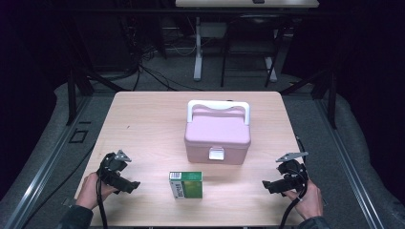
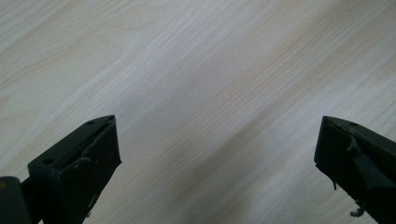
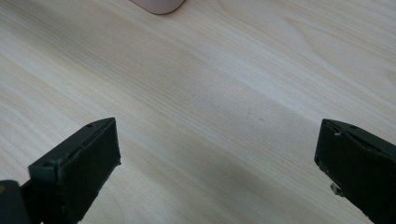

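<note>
The green box (image 1: 186,184) lies near the desk's (image 1: 143,119) front edge, between the left gripper (image 1: 125,183) and right gripper (image 1: 271,185), both released, empty.

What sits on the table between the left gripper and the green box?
Nothing: in the high view, only bare wooden table separates the left gripper from the green box. The left gripper view agrees, with plain wood grain between its open jaws.

High camera overlooks the table (image 1: 143,119); both claw cameras face it closely.
</note>
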The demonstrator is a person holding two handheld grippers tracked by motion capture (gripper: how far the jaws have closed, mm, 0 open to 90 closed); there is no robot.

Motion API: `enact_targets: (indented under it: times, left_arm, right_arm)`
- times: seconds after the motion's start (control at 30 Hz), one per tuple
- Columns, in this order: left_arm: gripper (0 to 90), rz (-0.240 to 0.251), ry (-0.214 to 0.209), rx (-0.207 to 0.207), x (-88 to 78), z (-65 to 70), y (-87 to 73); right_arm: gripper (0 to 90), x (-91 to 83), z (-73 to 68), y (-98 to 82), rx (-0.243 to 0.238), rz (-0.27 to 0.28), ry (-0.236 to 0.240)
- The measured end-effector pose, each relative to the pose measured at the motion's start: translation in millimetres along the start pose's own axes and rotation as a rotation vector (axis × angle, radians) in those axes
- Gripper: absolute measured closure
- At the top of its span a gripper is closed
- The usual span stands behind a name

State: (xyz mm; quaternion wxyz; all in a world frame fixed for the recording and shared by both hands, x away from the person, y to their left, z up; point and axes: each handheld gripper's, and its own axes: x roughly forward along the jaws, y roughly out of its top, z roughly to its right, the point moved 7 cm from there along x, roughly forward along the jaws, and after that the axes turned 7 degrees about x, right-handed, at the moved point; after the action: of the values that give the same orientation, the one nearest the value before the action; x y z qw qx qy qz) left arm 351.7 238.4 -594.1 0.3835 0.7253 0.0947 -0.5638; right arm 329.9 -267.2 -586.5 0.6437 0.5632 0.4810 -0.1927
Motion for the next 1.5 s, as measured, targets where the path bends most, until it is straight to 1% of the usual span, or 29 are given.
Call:
enact_targets:
  times: [0.07, 0.1, 0.17, 0.23, 0.27, 0.33, 0.43, 0.47, 0.5, 0.53, 0.6, 0.7, 0.73, 0.83, 0.87, 0.9, 0.93, 0.97, 1.0, 1.07, 1.2, 1.27, 1.33, 1.43, 1.5]
  left_arm:
    - [0.2, 0.02, -0.03, -0.007, -3.0, 2.5, 2.5]
    - [0.2, 0.024, -0.023, -0.005, -3.9, 2.9, 3.5]
    - [0.2, 0.031, -0.036, -0.003, -5.8, 4.9, 4.9]
    - [0.2, 0.026, -0.051, 0.005, -6.9, 6.2, 5.2]
    - [0.2, 0.023, -0.043, 0.012, -7.5, 5.8, 5.3]
    - [0.2, 0.022, -0.039, 0.01, -9.8, 5.0, 5.5]
    - [0.2, 0.024, -0.053, 0.014, -14.2, 4.2, 7.9]
    - [0.2, 0.024, -0.06, 0.017, -15.4, 4.8, 9.0]
    - [0.2, 0.029, -0.067, 0.017, -16.1, 5.7, 10.5]
    - [0.2, 0.026, -0.076, 0.023, -17.2, 6.1, 11.6]
    - [0.2, 0.027, -0.08, 0.028, -19.4, 6.6, 14.4]
    - [0.2, 0.024, -0.08, 0.041, -23.6, 7.3, 18.7]
    - [0.2, 0.022, -0.081, 0.049, -25.2, 7.6, 20.0]
    - [0.2, 0.012, -0.083, 0.068, -30.8, 9.9, 24.3]
    - [0.2, 0.007, -0.081, 0.081, -33.0, 10.6, 25.8]
    - [0.2, 0.007, -0.081, 0.081, -33.0, 10.6, 25.8]
    - [0.1, -0.017, -0.073, 0.099, -37.5, 11.9, 28.1]
    - [0.2, -0.03, -0.073, 0.109, -39.7, 12.5, 29.3]
    - [0.1, -0.035, -0.071, 0.116, -42.1, 13.1, 30.9]
    - [0.2, -0.052, -0.072, 0.138, -46.5, 14.4, 34.1]
    - [0.1, -0.067, -0.069, 0.163, -53.8, 18.1, 43.0]
    - [0.1, -0.096, -0.06, 0.185, -57.4, 19.4, 46.9]
    - [0.1, -0.107, -0.058, 0.2, -60.5, 21.6, 51.3]
    - [0.1, -0.103, -0.073, 0.229, -67.9, 27.3, 61.0]
    - [0.1, -0.101, -0.091, 0.248, -73.1, 31.5, 66.9]
  right_arm:
    - [0.0, 0.5, 0.0, -0.8, -0.01, -0.005, -0.001]
    - [0.0, 0.6, -0.8, -1.1, -0.009, -0.008, 0.002]
    - [0.0, 0.2, -1.1, -1.5, -0.013, -0.013, -0.001]
    - [0.0, 0.5, -1.5, -1.0, -0.023, -0.006, -0.004]
    - [0.0, 0.0, -2.2, -1.2, -0.023, -0.008, -0.009]
    - [0.0, -1.2, -2.7, -1.8, -0.029, -0.016, -0.014]
    - [0.0, -0.6, -4.7, -2.7, -0.03, -0.02, -0.016]
    - [0.0, -0.3, -4.7, -3.2, -0.039, -0.024, -0.02]
    - [0.0, 0.0, -6.3, -3.6, -0.037, -0.029, -0.018]
    - [0.0, 0.3, -5.7, -3.8, -0.047, -0.03, -0.029]
    - [0.0, 0.0, -7.0, -3.9, -0.048, -0.033, -0.027]
    - [0.0, -0.4, -6.8, -3.4, -0.044, -0.022, -0.025]
    - [0.0, -0.1, -6.6, -3.3, -0.041, -0.017, -0.023]
    - [0.0, -0.3, -5.8, -4.5, -0.039, -0.03, -0.026]
    - [0.0, 0.1, -5.7, -4.8, -0.039, -0.033, -0.026]
    - [0.0, 0.6, -5.8, -5.1, -0.039, -0.035, -0.024]
    - [0.0, 0.8, -6.1, -5.7, -0.034, -0.038, -0.022]
    - [0.0, 0.4, -6.0, -6.5, -0.032, -0.041, -0.023]
    - [0.0, 0.6, -4.6, -6.8, -0.04, -0.034, -0.027]
    - [0.0, 0.2, -4.5, -7.4, -0.028, -0.034, -0.026]
    - [0.0, 0.0, -3.7, -7.0, -0.026, -0.023, -0.03]
    - [0.0, 0.7, -4.3, -8.4, -0.027, -0.039, -0.031]
    - [0.0, 1.5, -5.6, -9.3, -0.026, -0.045, -0.029]
    - [0.0, 1.0, -5.4, -9.1, -0.031, -0.043, -0.032]
    - [0.0, 0.2, -4.6, -9.0, -0.03, -0.044, -0.032]
